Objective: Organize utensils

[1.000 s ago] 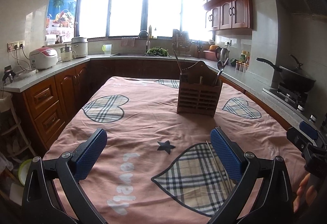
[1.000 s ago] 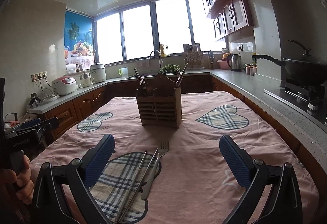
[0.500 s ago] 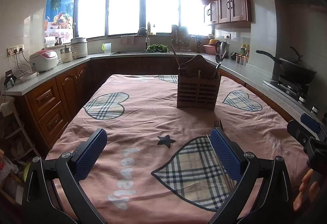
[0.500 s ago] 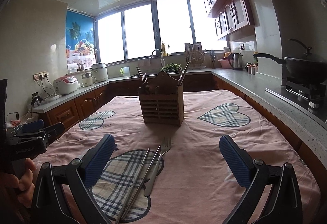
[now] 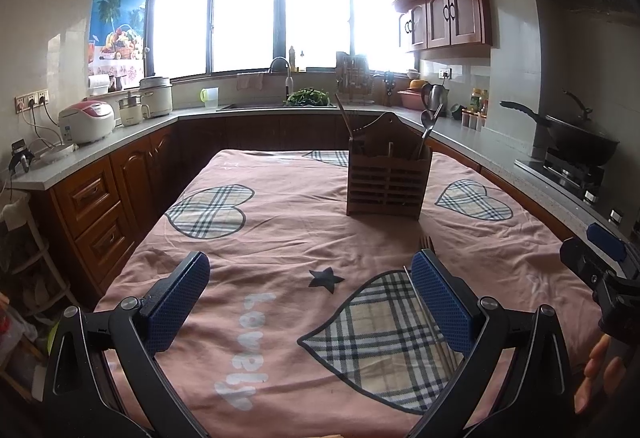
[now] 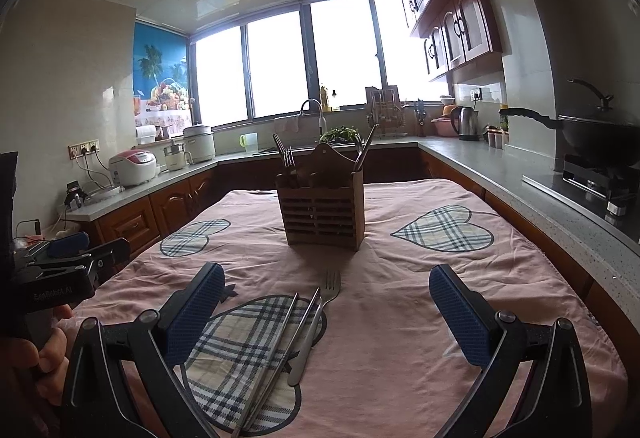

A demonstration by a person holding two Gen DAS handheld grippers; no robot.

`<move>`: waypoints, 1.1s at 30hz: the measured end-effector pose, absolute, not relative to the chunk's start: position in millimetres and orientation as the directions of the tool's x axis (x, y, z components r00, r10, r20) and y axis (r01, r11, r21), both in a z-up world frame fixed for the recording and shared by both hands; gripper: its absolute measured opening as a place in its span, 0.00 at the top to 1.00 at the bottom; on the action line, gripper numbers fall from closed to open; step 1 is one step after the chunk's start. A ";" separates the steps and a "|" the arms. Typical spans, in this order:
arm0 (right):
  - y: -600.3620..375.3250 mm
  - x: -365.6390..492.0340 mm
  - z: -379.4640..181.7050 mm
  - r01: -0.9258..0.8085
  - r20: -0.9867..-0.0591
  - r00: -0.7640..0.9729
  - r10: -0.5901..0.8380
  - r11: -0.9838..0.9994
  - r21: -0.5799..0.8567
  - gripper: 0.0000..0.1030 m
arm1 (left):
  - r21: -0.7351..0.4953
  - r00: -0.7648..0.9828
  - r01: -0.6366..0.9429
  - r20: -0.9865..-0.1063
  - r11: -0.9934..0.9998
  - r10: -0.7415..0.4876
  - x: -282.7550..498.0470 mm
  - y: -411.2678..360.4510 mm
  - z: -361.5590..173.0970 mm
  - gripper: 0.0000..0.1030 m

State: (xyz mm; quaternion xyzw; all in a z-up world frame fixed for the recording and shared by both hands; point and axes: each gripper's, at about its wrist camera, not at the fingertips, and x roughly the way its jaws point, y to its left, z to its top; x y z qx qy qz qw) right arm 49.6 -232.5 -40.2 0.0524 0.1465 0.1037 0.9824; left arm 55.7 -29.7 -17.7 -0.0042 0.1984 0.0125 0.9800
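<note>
A wooden slatted utensil holder (image 5: 387, 180) (image 6: 323, 212) stands upright in the middle of the pink tablecloth, with a spoon, forks and chopsticks sticking out of it. A metal fork (image 6: 316, 322) and a pair of metal chopsticks (image 6: 276, 354) lie on a plaid heart patch near the table's front. In the left wrist view only the fork's tines (image 5: 426, 240) and thin chopsticks (image 5: 428, 322) show beside the right finger. My left gripper (image 5: 310, 300) is open and holds nothing. My right gripper (image 6: 326, 312) is open above the fork, also holding nothing.
The table (image 5: 280, 238) sits inside a U-shaped kitchen counter (image 6: 520, 174). A wok on a stove (image 6: 600, 146) is at the right, rice cookers (image 5: 86, 120) at the left, a sink under the windows. A hand (image 6: 44, 354) holds the other gripper at the left edge.
Both grippers have drawn back and risen slightly, so the holder looks a little farther off. In the left wrist view the fork's tines have come into sight. Both stay open.
</note>
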 end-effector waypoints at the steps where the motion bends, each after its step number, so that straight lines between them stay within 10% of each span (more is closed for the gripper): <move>1: -232.3 49.7 -40.0 -0.189 -0.277 0.936 0.220 0.973 0.133 0.00 | -0.003 0.921 -0.027 -0.388 1.000 0.024 55.5 -29.6 -17.5 0.00; 33: -230.6 49.8 -36.8 -0.193 -0.270 0.937 0.221 0.973 0.129 0.00 | 0.005 0.923 -0.034 -0.384 0.999 0.034 53.7 -27.5 -17.3 0.00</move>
